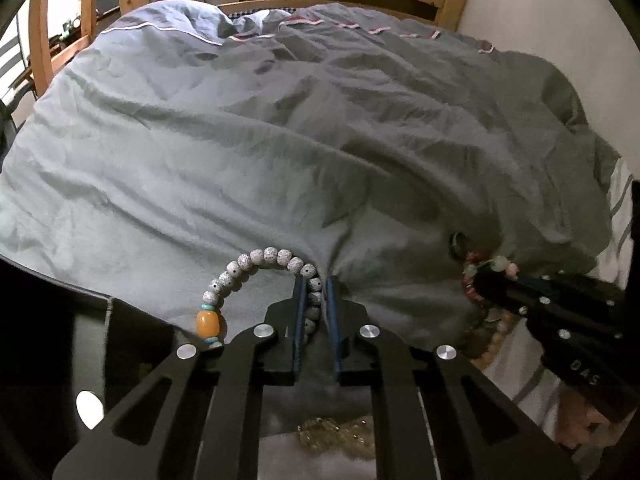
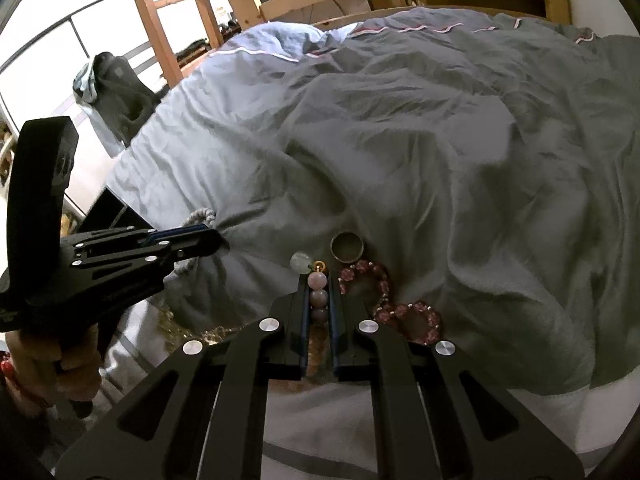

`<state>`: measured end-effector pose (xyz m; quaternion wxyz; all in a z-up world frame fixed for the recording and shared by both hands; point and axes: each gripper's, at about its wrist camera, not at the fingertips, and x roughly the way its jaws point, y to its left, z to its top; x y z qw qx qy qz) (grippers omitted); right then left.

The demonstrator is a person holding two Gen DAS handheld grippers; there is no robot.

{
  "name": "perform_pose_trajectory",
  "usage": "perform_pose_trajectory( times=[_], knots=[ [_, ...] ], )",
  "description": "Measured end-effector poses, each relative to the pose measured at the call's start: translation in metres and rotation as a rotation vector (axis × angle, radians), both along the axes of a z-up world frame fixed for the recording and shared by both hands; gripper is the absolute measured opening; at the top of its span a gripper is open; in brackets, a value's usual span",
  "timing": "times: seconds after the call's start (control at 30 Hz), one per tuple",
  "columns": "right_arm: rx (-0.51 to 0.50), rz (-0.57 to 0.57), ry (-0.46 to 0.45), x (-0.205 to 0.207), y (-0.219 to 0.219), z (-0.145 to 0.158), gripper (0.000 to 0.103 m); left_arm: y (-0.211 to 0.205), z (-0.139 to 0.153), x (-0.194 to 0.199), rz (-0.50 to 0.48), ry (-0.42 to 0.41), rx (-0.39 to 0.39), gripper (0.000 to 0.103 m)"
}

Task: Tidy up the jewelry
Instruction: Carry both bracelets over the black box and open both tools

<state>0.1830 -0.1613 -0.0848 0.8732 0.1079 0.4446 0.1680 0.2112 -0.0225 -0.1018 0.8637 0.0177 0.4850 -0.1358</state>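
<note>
Left gripper [image 1: 316,292] clamps speckled bracelet [image 1: 256,264]; right gripper [image 2: 319,292] clamps pastel bracelet [image 2: 318,280].

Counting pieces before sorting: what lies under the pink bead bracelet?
The pink bead bracelet rests twisted on the grey duvet, beside a metal ring. Anything beneath the duvet is hidden.

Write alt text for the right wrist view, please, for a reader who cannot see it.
The right gripper is shut on a string of pale pink and green beads above a rumpled grey duvet. A red bead bracelet and a metal ring lie just beyond; the left gripper holds white beads.
</note>
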Motion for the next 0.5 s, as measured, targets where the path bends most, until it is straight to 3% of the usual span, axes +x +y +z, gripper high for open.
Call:
perform_pose_trajectory(
  times=[0.1,0.33,0.43,0.5],
  knots=[
    [0.042,-0.005,-0.039,-0.002,-0.003,0.007,0.009,0.001,0.009,0.000,-0.010,0.000,-0.047,0.000],
    [0.082,-0.018,-0.133,-0.011,-0.011,0.028,0.009,-0.005,0.028,-0.011,-0.032,-0.035,-0.060,0.000],
    [0.102,-0.047,-0.126,-0.017,-0.020,0.032,0.009,-0.005,0.024,-0.015,-0.002,-0.047,0.030,0.001],
    [0.106,-0.055,-0.125,-0.019,-0.021,0.034,0.009,-0.005,0.014,-0.015,0.009,-0.039,0.101,0.009]
  ],
)
